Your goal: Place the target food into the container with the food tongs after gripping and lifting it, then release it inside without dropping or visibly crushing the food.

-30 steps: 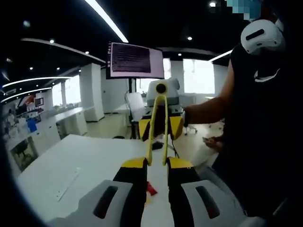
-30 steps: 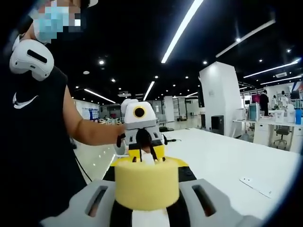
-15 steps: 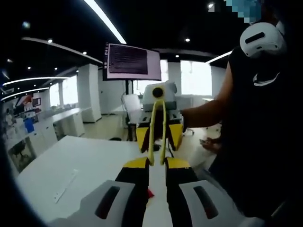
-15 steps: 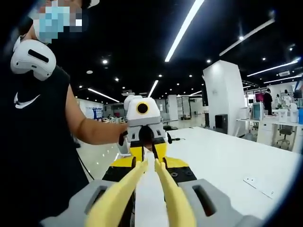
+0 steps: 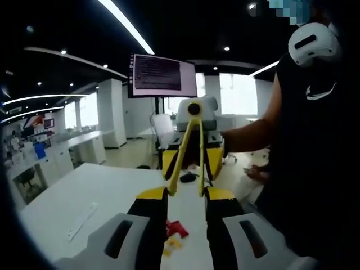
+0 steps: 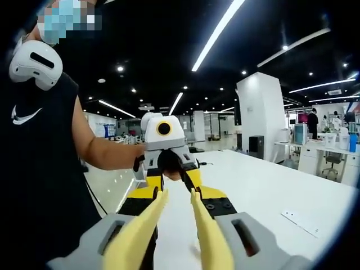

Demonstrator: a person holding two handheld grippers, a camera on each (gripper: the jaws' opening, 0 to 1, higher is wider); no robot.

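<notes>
Tongs (image 6: 169, 230), one yellow pair, sat clamped between the right gripper's (image 6: 171, 216) jaws with their two arms parted. One left gripper (image 5: 179, 202), raised level over the white table (image 5: 101, 191), held its jaws slightly apart around nothing, facing the right gripper head-on. Between its jaws, down on the table, lay two small food pieces (image 5: 173, 233), one red and one yellow.

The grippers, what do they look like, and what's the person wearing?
Each gripper has black jaws tipped yellow on light grey bodies with dark slots. The facing left gripper has a white housing. The person wears a black sleeveless top with a white swoosh logo.
</notes>
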